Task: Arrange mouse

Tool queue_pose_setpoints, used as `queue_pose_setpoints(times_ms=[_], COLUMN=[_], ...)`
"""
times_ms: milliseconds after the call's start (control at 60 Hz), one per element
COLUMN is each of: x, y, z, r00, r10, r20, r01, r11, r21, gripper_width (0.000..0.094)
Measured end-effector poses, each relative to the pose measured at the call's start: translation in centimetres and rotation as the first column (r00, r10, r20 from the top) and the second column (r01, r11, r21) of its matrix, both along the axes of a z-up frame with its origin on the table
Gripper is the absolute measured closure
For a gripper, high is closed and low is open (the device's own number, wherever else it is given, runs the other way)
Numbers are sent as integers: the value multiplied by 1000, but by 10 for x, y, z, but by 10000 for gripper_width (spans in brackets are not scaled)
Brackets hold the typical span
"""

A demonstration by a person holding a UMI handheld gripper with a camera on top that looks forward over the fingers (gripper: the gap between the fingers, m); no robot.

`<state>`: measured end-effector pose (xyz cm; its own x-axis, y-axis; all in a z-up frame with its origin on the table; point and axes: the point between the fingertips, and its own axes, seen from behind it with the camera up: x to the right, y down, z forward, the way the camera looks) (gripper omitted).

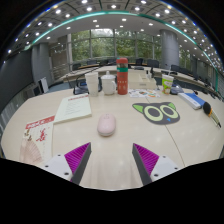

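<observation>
A pale pink mouse [106, 124] lies on the beige table [112, 152], ahead of my fingers and slightly left of the middle between them. A grey mouse mat with a green-eyed cat face [158, 112] lies to the right of the mouse, apart from it. My gripper [112, 160] is open and empty, its magenta pads [77, 157] spread wide over bare table, well short of the mouse.
A paper sheet [72, 108] lies left of the mouse and a red-printed packet [36, 131] further left. A stacked red and green can tower [122, 76], white cups [93, 84] and a cup [167, 84] stand behind. Pens and items [195, 99] lie at right.
</observation>
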<state>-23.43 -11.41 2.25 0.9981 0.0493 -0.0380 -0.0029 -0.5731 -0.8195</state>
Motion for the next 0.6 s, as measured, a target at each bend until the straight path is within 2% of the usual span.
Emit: queue_pose_setpoints(times_ms=[167,317,367,400,600], x=[-23,-26,-27,-24,-22], y=[79,115,121,124,125], z=[-13,-31,-34,-35,-33], r00=[999,998,998,998,995], r10=[8,-2,-6,-6,-6], r20=[43,58,60,69,98], r01=[-9,3,7,8,10], r11=[1000,1000,1000,1000,999], r21=[17,-20,-25,-27,-44], gripper_width=[141,281,357,440,578])
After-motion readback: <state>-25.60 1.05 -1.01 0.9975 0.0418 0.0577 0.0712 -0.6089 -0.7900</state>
